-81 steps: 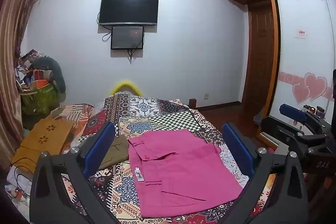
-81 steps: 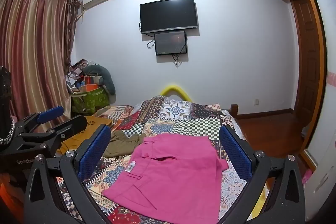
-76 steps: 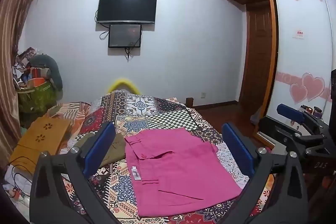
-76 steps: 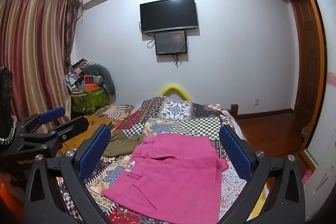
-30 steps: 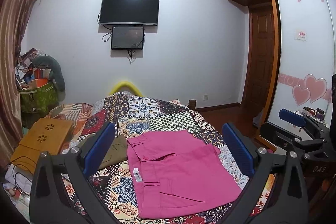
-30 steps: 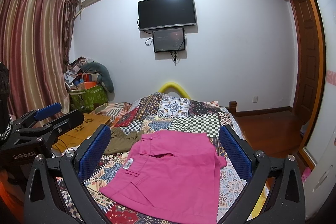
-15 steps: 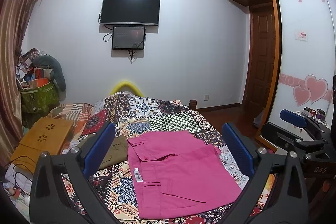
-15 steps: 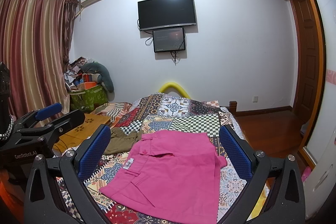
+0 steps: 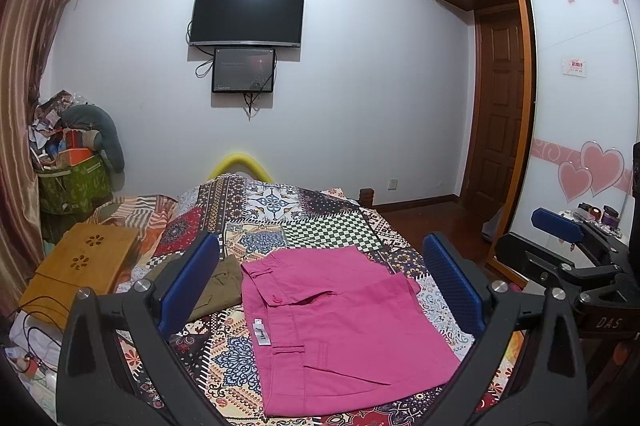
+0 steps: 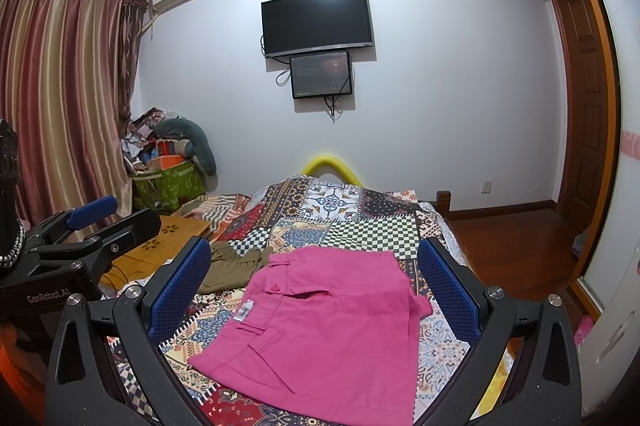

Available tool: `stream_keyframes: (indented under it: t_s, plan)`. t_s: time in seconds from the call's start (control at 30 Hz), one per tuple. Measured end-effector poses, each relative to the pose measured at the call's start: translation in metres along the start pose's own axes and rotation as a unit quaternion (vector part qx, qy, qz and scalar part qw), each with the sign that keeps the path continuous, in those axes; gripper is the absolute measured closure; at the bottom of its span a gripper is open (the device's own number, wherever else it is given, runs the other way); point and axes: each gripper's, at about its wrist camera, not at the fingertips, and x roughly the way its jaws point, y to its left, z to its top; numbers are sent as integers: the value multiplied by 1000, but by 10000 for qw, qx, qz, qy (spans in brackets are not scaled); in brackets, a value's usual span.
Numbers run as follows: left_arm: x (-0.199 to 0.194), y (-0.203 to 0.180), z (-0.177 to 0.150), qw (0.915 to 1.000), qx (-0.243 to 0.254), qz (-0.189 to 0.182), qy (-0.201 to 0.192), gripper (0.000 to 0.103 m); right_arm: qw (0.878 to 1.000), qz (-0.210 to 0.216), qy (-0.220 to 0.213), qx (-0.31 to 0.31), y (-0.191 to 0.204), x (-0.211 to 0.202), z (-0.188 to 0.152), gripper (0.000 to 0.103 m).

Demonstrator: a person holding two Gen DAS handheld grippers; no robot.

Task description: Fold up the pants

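Observation:
Pink pants (image 9: 344, 326) (image 10: 324, 330) lie folded into a flat rectangle on the patchwork bedspread (image 9: 304, 226) (image 10: 360, 222), waistband and white tag on the left side. My left gripper (image 9: 320, 290) hovers above and in front of them, open, nothing between its blue pads. My right gripper (image 10: 316, 290) is likewise open and empty, held off the bed. Each gripper shows at the edge of the other's view: the right one (image 9: 568, 238) and the left one (image 10: 96, 218).
An olive garment (image 9: 216, 282) (image 10: 232, 262) lies crumpled left of the pink pants. A wooden lap desk (image 9: 80, 266) sits at the bed's left. A green bag (image 10: 168, 182) with clutter stands by the curtain. Wardrobe (image 9: 580, 106) and wooden floor (image 10: 512, 242) are on the right.
Only slight camera drift; both grippers stay open above the bed and the pink pants lie unchanged.

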Motion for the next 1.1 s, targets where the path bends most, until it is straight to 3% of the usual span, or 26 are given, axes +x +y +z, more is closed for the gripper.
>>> stream_keyframes:
  t_s: [0.43,0.77,1.1]
  plan:
    - [15,2,-2,9999,90,98,81,0,9997,-159,132,-148,-3,16,-5,0]
    - [79,20,-20,9957,208,133,889,0,9935,-749,860,35,-51,60,-34,0]
    - [155,58,-43,9876,122,376,1518,0,9873,-855,1336,122,-87,88,-43,1]
